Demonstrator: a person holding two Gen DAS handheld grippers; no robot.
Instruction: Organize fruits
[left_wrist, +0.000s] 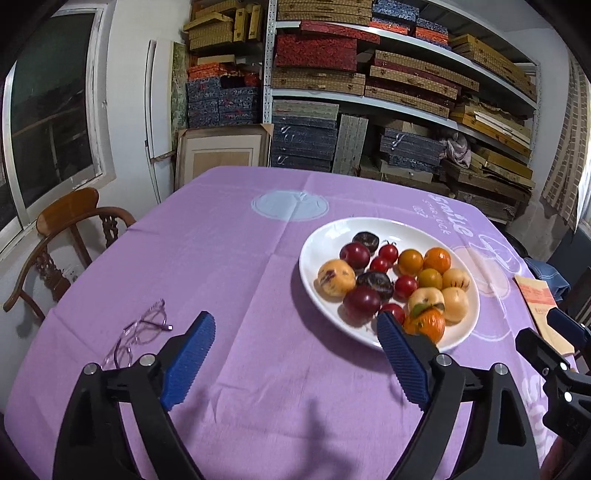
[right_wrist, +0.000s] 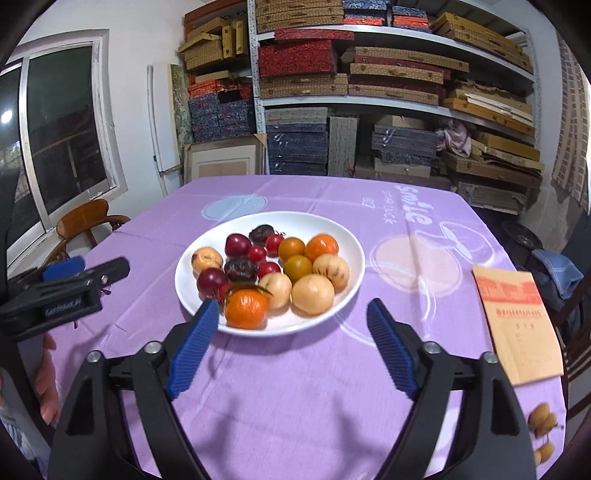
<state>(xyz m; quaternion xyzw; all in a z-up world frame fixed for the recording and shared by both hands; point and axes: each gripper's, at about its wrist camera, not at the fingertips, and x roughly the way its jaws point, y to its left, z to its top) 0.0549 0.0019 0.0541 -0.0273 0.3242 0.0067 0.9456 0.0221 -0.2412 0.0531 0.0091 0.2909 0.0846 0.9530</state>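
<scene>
A white plate (left_wrist: 317, 236) on the purple tablecloth holds a heap of fruit: oranges, dark plums, cherry tomatoes and pale yellow fruits. Nearest me lies an orange with a green leaf (right_wrist: 245, 308). My left gripper (left_wrist: 295, 319) is open and empty, hovering left of the plate, its right fingertip in front of the plate's near rim. In the right wrist view the plate (right_wrist: 354, 236) sits straight ahead. My right gripper (right_wrist: 293, 306) is open over the plate's near edge with nothing pressed between the pads. Each gripper shows in the other's view: the left gripper (right_wrist: 85, 277), the right gripper (left_wrist: 546, 339).
Purple-framed glasses (left_wrist: 142, 332) lie on the cloth at the near left. A tan envelope (right_wrist: 517, 321) lies at the right edge. A wooden chair (left_wrist: 70, 229) stands left of the table. Shelves of boxes (right_wrist: 369, 74) fill the back wall. A hand (right_wrist: 48, 384) shows low left.
</scene>
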